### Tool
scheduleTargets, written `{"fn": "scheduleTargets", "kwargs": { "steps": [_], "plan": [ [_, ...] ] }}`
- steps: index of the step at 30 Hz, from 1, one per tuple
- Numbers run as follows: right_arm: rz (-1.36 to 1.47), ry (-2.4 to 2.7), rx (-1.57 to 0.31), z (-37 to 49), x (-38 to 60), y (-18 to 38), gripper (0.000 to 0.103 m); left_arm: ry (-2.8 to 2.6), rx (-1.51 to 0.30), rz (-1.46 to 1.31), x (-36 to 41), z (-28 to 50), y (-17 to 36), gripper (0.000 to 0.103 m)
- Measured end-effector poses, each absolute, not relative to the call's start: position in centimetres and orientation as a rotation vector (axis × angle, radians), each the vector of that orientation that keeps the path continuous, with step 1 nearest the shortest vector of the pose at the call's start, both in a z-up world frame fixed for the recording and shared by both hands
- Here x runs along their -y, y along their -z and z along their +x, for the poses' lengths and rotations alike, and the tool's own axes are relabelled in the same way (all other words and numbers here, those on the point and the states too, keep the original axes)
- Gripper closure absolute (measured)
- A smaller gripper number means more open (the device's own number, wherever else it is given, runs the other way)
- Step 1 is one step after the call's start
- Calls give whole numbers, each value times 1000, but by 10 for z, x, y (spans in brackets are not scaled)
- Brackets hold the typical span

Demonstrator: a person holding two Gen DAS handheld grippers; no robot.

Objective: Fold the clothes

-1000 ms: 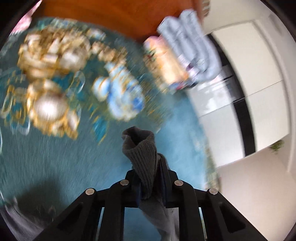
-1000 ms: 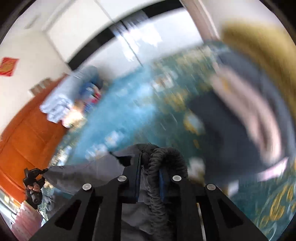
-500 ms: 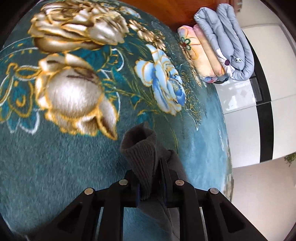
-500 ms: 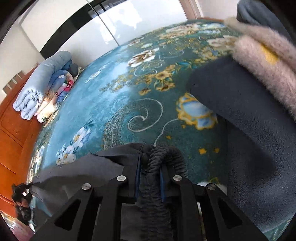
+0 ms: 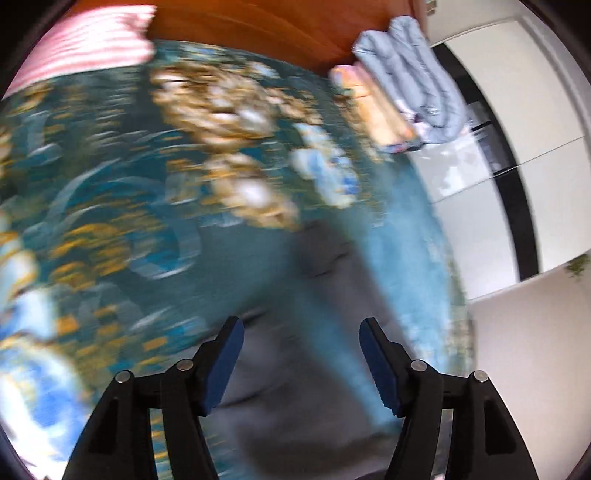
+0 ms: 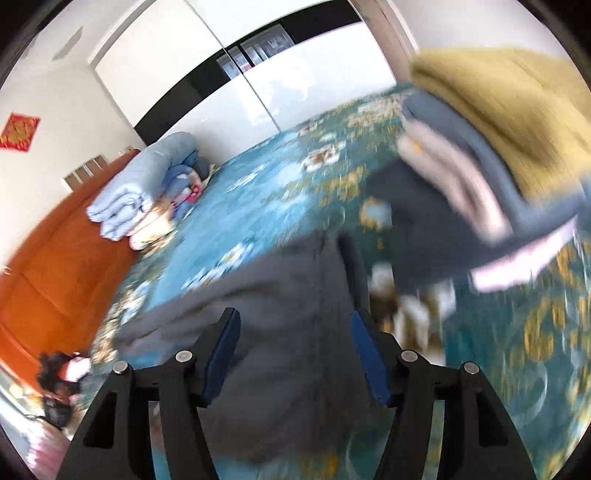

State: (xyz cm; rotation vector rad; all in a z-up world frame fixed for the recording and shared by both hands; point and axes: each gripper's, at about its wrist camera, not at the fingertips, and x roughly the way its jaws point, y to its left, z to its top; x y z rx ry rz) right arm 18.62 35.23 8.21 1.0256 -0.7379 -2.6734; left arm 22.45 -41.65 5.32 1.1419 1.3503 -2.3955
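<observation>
Both claws are opening up and gripping nothing, with the grey garment [image 6: 295, 314] lying flat on the teal blanket [image 5: 110, 240] right under the right gripper [image 6: 293, 350] and left gripper [image 5: 301, 360] (blurry, but its length seems to be running between them).

Each camera rode on its own gripper and looked forward and down along the jaws, close over the bed [image 5: 110, 206] with its teal flowered blanket. The left view faced the orange headboard [image 5: 258, 26]; the right view looked across the bed toward the white wardrobe [image 6: 177, 74]. Both caught the folded quilts [image 5: 413, 74] by the headboard and the grey garment [image 6: 295, 295] just below.
</observation>
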Motion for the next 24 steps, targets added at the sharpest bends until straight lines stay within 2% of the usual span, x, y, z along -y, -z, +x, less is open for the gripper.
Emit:
{"fn": "scheduleTargets", "kwargs": {
  "steps": [2,5,10,19,20,22,23,24],
  "plan": [
    [1064,2637,845,214,-359,-69,36,2400,-1334,1165,417,243,-42,34],
    [1112,2553,942,243,-356,-52,24,2380,-1367,1213,413,252,-22,34],
    [1173,2413,1032,253,-338,-27,24,2391,-1436,1234,393,244,-7,34],
    [1239,2348,1278,211,-313,18,24,2378,-1518,1199,376,235,1,37],
    [1227,2360,1301,208,-313,21,26,2370,-1538,1181,377,236,1,38],
    [1168,2367,1354,205,-314,24,35,2350,-1521,1176,377,238,1,59],
    [1151,2365,1379,203,-314,25,48,2336,-1527,1174,379,238,2,62],
    [1153,2359,1401,200,-313,26,60,2321,-1536,1170,381,238,4,69]
  ]
}}
